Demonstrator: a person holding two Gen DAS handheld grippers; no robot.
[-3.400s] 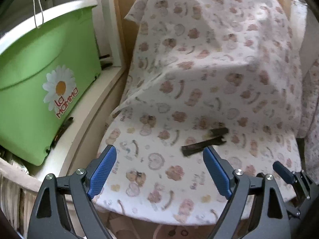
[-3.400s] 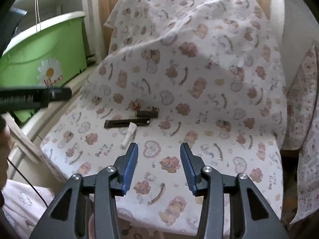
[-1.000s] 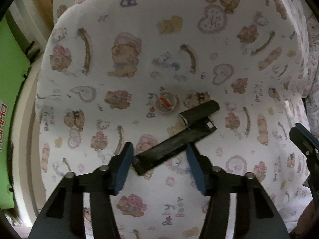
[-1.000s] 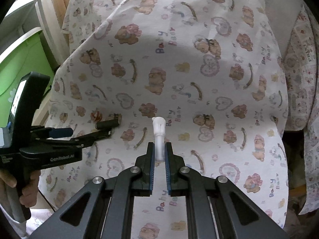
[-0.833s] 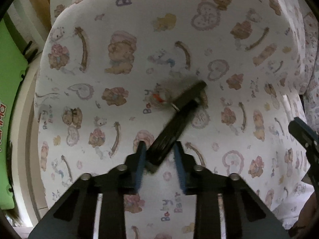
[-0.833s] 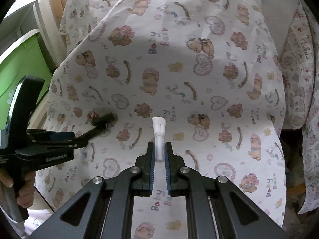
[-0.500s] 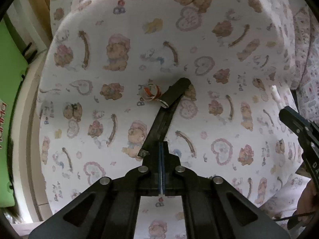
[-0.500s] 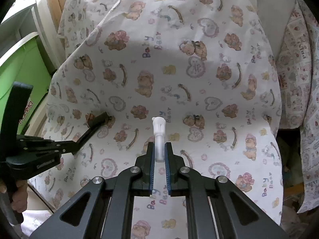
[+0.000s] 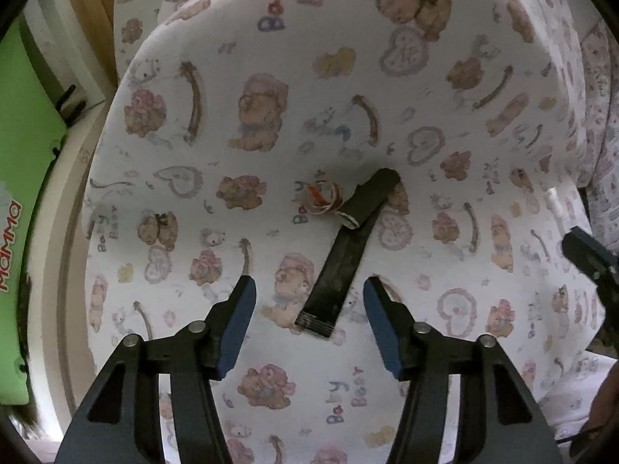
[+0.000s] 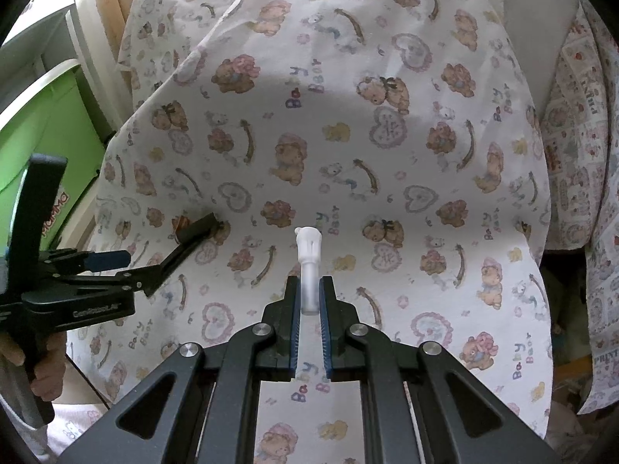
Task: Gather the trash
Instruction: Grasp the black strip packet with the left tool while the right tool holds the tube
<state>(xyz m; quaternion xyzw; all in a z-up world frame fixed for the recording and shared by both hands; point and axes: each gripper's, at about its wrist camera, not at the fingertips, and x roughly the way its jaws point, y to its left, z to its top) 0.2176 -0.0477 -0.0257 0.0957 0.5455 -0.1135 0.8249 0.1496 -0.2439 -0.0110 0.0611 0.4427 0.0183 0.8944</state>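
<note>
A long black strip [image 9: 342, 266] lies on the teddy-bear patterned cloth [image 9: 271, 77], its far end under a shorter black piece [image 9: 373, 195]. A small red-and-white curled wrapper [image 9: 321, 199] lies beside them. My left gripper [image 9: 309, 301] is open, its blue pads either side of the strip's near end without touching it. In the right wrist view my right gripper [image 10: 309, 294] is shut on a white plastic tube [image 10: 308, 255] and holds it above the cloth. The black pieces [image 10: 195, 230] show there at the left, past the left gripper [image 10: 116, 266].
A green plastic tub [image 9: 23, 201] with red lettering stands at the left on a pale ledge [image 9: 77, 147]. It also shows in the right wrist view [image 10: 46, 123]. Another patterned cloth [image 10: 580, 154] hangs at the right. The right gripper's tip [image 9: 588, 255] shows at the left wrist view's right edge.
My left gripper was shut on the black strip half a second ago; it has opened and the strip lies free on the cloth. The right gripper still holds the white tube.
</note>
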